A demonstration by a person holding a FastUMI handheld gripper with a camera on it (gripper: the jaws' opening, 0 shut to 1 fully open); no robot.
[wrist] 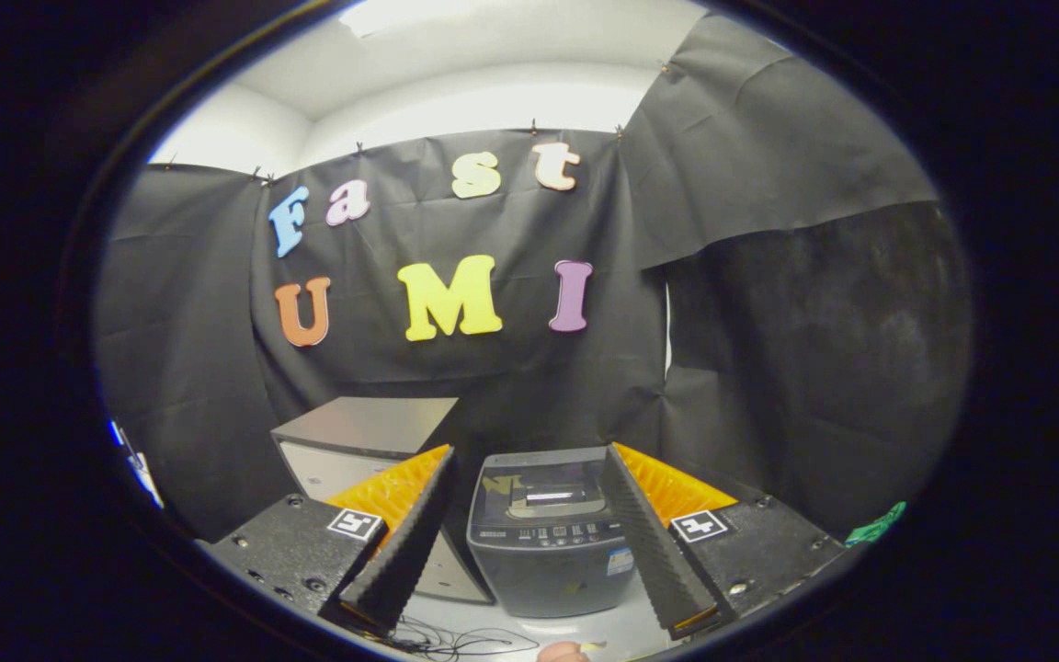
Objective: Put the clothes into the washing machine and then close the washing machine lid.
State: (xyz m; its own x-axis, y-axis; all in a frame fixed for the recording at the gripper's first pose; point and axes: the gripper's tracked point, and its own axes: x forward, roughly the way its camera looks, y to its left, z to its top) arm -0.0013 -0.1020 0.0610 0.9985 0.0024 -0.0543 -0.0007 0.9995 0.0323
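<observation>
I see the washing machine [543, 538] standing beyond my gripper [529, 607], framed between its spread, empty fingers; lid seemingly down. A grey cabinet [359, 441] sits just beside it. Cables [456, 641] trail below.

— What's surrounding the booth?
— Black cloth [493, 368] is hanging across the middle, pegged along its top; white wall [456, 101] is showing above it.
— And lower down?
— A grey cabinet [359, 432] is standing at lower left, and thin cables [456, 642] are lying on the pale floor [575, 634].
</observation>
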